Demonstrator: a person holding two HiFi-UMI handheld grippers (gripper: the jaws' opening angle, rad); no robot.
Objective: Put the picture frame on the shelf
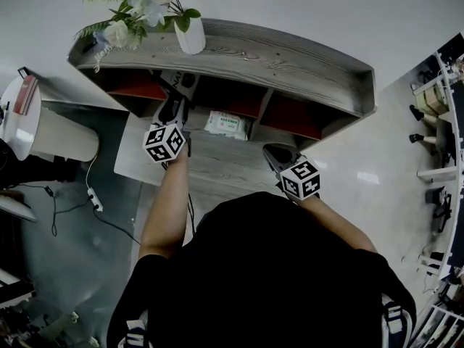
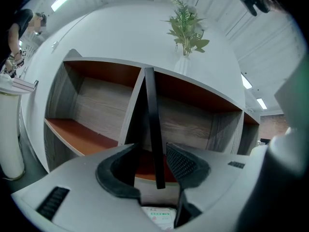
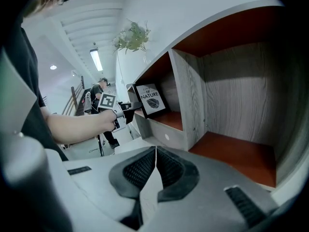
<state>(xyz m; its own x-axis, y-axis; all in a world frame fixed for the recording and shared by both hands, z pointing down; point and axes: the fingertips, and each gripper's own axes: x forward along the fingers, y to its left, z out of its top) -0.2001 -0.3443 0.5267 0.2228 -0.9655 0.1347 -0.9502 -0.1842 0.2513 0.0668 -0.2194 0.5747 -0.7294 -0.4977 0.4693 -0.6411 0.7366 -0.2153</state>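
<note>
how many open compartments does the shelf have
3, side by side under the top board: left compartment, middle compartment, right compartment. Any lower down would be hidden.

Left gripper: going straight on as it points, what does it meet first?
The picture frame, edge-on between the left gripper's open jaws, would run deeper into them. Beyond it is probably the grey divider of the shelf, though depth is unclear.

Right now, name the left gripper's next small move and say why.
Probably draw the left gripper straight back, clear of the picture frame. The frame already stands upright in the shelf, and the jaws stand apart on either side of its edge, not pressing it.
</note>
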